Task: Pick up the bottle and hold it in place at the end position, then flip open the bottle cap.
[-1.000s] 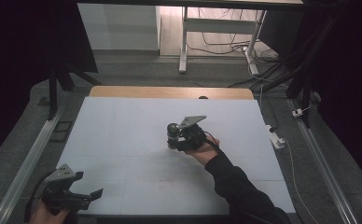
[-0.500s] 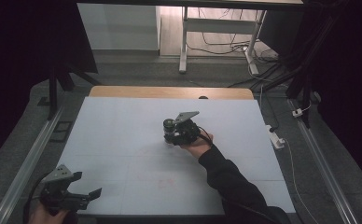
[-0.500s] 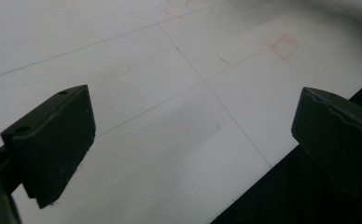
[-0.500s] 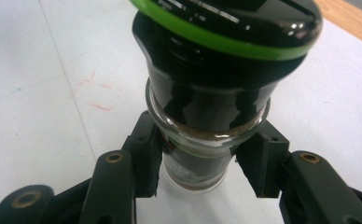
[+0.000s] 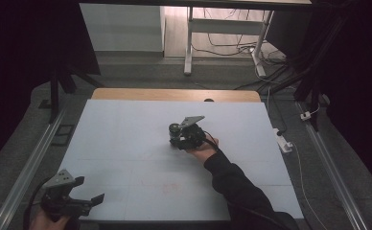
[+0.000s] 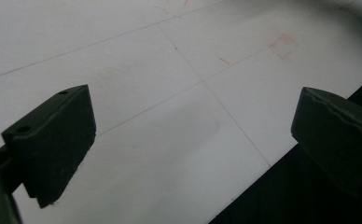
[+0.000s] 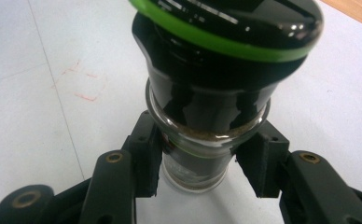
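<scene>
Right gripper (image 7: pixel 200 170) clamped on glass jar (image 7: pixel 202 154) with black green-ringed lid (image 7: pixel 226 28), left gripper (image 6: pixel 188 135) spread wide over table (image 5: pixel 126 139)

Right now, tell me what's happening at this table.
A person works two hand-held grippers over a white table. The right gripper has its jaws on either side of a small glass jar with a black, green-ringed cap, standing upright near the table's middle; whether the pads press the glass is unclear. The left gripper hangs open at the near left corner, holding nothing.
</scene>
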`<state>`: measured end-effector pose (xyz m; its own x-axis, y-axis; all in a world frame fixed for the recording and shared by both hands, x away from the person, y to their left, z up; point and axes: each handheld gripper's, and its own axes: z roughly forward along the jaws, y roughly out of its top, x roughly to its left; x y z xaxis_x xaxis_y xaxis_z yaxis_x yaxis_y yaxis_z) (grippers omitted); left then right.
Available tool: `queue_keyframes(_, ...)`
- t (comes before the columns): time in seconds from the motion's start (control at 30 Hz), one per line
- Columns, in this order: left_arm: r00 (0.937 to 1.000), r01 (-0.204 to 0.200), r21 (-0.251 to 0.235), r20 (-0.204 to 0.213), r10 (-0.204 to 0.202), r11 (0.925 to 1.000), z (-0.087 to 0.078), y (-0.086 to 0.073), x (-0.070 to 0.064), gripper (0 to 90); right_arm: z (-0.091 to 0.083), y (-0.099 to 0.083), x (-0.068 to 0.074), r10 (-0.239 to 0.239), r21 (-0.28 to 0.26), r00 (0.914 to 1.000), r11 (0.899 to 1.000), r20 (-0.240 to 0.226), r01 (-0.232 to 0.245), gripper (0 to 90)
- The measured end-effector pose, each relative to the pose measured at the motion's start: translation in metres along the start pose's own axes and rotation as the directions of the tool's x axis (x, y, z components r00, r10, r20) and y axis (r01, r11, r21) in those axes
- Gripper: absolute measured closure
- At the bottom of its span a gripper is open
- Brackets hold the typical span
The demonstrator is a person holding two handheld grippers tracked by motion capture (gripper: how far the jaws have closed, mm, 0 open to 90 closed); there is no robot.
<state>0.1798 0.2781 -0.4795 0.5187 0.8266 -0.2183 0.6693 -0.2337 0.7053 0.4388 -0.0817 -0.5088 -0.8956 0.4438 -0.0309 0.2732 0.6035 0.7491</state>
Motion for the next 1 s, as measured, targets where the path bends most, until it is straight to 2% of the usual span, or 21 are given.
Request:
queue_keyframes(0.57,0.9999,0.005,0.006,0.009,-0.006,1.0000,0.0002,0.0001,0.0009,0.7,0.0000,-0.0026,0.0017,-0.005,-0.012,0.9999,1.000,0.013,0.005,53.1)
queue_keyframes(1.0,0.9993,-0.021,0.009,0.032,0.021,0.9997,0.0005,0.0016,-0.0008,0.0,0.0002,-0.0032,0.0020,-0.004,-0.015,0.9999,1.000,0.016,0.004,53.1)
